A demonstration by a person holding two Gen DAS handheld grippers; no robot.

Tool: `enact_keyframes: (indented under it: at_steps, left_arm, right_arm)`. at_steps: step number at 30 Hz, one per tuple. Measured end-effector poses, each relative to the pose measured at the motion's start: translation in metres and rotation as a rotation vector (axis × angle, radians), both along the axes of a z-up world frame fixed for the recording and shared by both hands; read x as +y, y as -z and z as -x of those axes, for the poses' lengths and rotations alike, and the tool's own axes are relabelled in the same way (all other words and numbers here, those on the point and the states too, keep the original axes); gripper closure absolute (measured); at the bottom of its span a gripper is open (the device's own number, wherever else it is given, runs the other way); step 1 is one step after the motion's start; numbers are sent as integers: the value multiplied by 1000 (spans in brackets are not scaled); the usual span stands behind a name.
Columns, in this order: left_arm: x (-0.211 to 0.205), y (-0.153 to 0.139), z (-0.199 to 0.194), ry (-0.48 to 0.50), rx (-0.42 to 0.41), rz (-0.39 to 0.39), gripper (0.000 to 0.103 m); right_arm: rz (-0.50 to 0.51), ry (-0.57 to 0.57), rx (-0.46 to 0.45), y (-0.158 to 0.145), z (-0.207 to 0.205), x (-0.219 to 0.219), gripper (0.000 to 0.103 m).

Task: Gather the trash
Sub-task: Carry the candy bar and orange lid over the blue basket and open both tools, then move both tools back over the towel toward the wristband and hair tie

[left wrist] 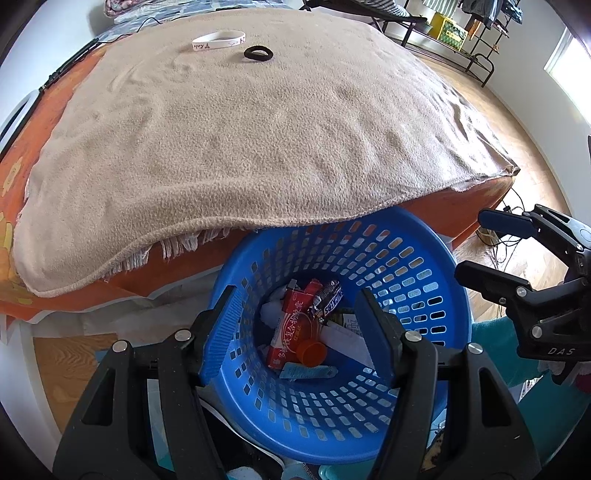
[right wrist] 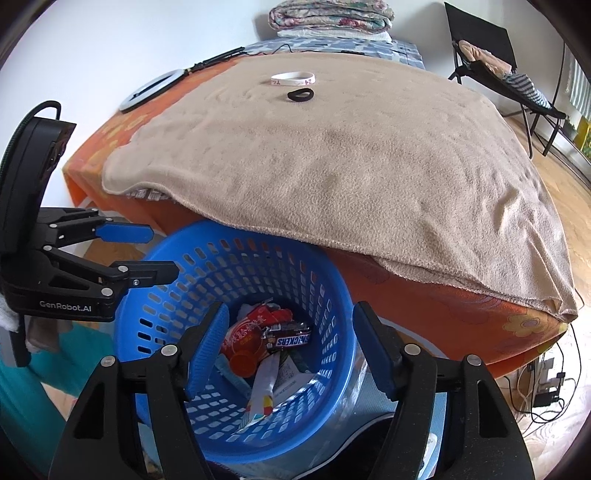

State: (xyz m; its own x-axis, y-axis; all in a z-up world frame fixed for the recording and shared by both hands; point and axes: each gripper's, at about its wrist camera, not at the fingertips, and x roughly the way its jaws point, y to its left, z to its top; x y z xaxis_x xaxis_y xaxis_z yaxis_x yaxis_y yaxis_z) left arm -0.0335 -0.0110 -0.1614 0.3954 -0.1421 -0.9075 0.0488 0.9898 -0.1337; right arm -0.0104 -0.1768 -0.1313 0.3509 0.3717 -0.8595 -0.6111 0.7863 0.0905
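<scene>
A blue perforated basket [left wrist: 417, 288] [right wrist: 207, 266] stands on the floor against the bed's near edge. In it lie a Snickers wrapper [left wrist: 330, 297] [right wrist: 291, 340], a red snack packet [left wrist: 291, 328] [right wrist: 245, 332], an orange cap [left wrist: 312, 352] [right wrist: 243, 363] and paper scraps. My left gripper [left wrist: 297, 332] [right wrist: 162, 253] is open and empty above the basket. My right gripper [right wrist: 291, 350] [left wrist: 469, 245] is open and empty above the basket too. A white wristband [left wrist: 218, 40] [right wrist: 293, 78] and a black hair tie [left wrist: 258, 52] [right wrist: 300, 94] lie on the beige blanket [left wrist: 240, 140] [right wrist: 351, 158], far side.
The bed has an orange flowered sheet [right wrist: 443, 306]. Folded bedding [right wrist: 330, 16] is stacked at its head, with a white ring light [right wrist: 149, 90] at its left edge. A black folding chair [right wrist: 495, 55] and shelving [left wrist: 454, 33] stand on the wooden floor. Cables [right wrist: 546, 391] lie at the bed's corner.
</scene>
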Motion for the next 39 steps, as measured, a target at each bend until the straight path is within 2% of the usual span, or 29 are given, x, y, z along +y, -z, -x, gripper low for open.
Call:
enact_keyframes:
  at_steps: [6,10,14,18,26,33,39]
  left_arm:
    - [2,-11,-6,-13,-22,2,37]
    - [4,-23,-14,-22,-48,2,37]
    - [8,-41,-27,-34,-82,1,37]
    - [18,-61,-46,-48,-118,-1,37]
    - [51,-89,-102,-95,-164,-21,37]
    - [86,-88,-156,-137,-169,18,37]
    - [103,-72,-194,-165,-143,26,37]
  right_arm:
    - [42,34,-22,-4,-4,3,32]
    - [34,46,-30,-9,-9,2,31]
    - [12,61,-30,-16,-17,2,31]
    - [-51,72,-29,-25,-30,2,31]
    - [-103,60,-69,-41,-60,16,31]
    - [-94,27,-91,-51,-98,37,31]
    - [-95,16,-32,-47,-133,57,31]
